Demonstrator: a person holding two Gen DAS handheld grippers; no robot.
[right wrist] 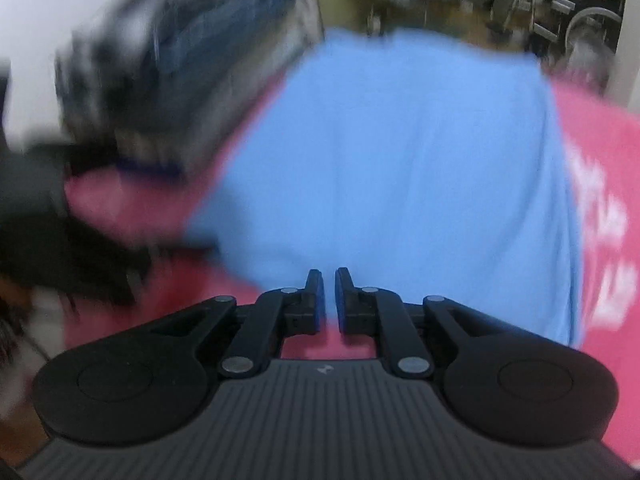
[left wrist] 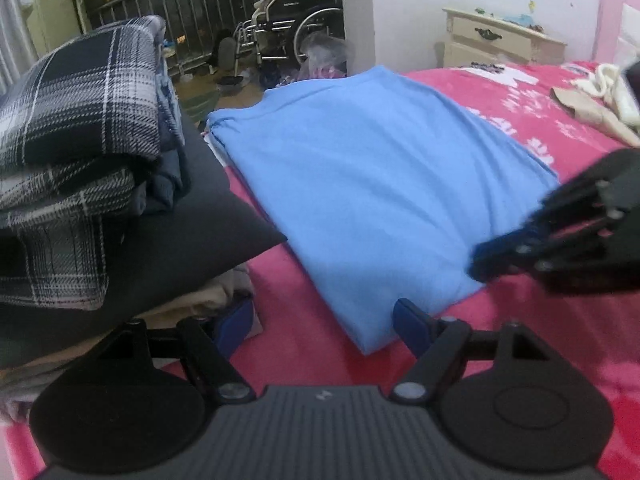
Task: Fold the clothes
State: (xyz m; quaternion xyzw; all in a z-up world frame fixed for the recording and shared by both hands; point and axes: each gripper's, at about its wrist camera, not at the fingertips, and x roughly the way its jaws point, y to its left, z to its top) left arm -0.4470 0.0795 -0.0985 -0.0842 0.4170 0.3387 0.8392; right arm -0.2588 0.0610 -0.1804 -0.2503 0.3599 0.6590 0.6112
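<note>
A folded light-blue garment (left wrist: 360,184) lies flat on the pink bedspread (left wrist: 520,360). My left gripper (left wrist: 324,320) stands open at its near corner, and the corner's tip pokes between the two blue pads without touching them. My right gripper (left wrist: 480,260) comes in from the right, its shut tips at the garment's near right edge. In the blurred right wrist view, the right gripper (right wrist: 330,296) shows only a thin slit between its pads, nothing in it, with the blue garment (right wrist: 400,160) spread just ahead.
A stack of folded clothes topped by a black-and-white plaid piece (left wrist: 80,120) rises at the left on a dark cushion (left wrist: 180,232). Cream clothing (left wrist: 592,100) lies at the far right of the bed. Beyond the bed are a bedside cabinet (left wrist: 496,40) and a wheelchair (left wrist: 296,28).
</note>
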